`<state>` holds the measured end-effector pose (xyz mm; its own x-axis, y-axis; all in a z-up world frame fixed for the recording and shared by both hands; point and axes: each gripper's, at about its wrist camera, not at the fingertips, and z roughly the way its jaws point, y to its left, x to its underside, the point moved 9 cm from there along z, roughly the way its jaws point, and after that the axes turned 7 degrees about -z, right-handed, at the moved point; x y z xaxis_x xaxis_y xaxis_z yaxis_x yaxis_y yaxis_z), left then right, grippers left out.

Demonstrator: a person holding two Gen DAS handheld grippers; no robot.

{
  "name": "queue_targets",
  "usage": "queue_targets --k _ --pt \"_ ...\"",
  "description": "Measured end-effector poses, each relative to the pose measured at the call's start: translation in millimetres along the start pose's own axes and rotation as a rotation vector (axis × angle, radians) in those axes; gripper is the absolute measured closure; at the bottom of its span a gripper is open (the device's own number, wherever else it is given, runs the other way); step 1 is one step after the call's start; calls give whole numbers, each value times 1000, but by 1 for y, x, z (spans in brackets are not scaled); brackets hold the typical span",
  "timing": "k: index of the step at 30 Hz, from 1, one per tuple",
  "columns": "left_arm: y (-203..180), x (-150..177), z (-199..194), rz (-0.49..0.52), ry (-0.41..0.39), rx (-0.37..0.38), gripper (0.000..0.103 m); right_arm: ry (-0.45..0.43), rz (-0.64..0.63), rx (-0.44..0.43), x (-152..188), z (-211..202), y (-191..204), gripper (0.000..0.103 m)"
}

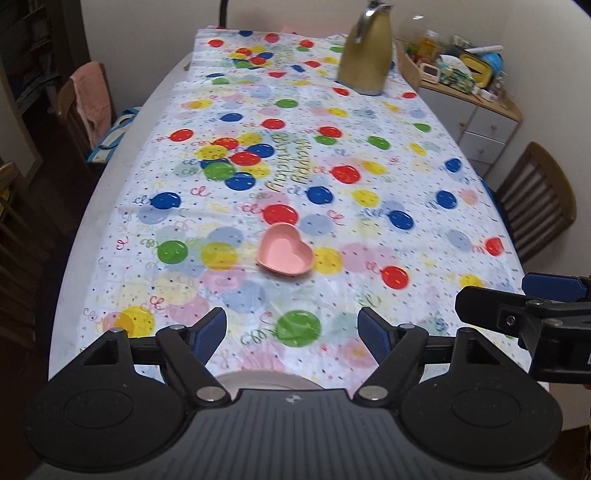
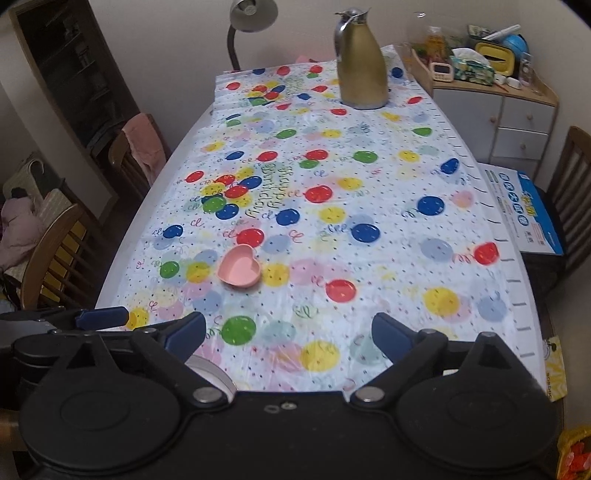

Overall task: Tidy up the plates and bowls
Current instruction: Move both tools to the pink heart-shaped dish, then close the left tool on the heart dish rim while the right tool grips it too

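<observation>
Left wrist view: left gripper [image 1: 291,332] spread, nothing between.
Right gripper [image 2: 288,334]: spread, empty.
Pink heart bowl [image 1: 286,254]: on tablecloth [image 1: 406,177].
Grey rim [image 1: 266,380]: possibly a plate.

We see a long table covered by a white tablecloth [image 2: 369,258] printed with coloured balloons. A gold jug [image 2: 360,62] with a silver handle stands upright near its far end. Behind the table's far edge we see a grey desk lamp [image 2: 251,14]. A cluttered white drawer cabinet [image 2: 517,125] stands at the far right. Wooden chairs [image 1: 539,199] flank the table; over one on the left hangs a pink towel [image 1: 92,99].
</observation>
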<state>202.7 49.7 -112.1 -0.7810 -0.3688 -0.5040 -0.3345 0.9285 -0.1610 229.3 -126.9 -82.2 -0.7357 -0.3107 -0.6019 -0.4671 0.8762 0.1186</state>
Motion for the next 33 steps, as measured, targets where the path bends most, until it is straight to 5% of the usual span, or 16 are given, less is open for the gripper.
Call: queue_targets --k 18,33 --pt "51 -42 87 -126 29 -109 25 143 -54 -55 -52 123 18 8" --pt "50 -36 152 -121 73 -137 25 229 -3 -92 -58 210 11 34"
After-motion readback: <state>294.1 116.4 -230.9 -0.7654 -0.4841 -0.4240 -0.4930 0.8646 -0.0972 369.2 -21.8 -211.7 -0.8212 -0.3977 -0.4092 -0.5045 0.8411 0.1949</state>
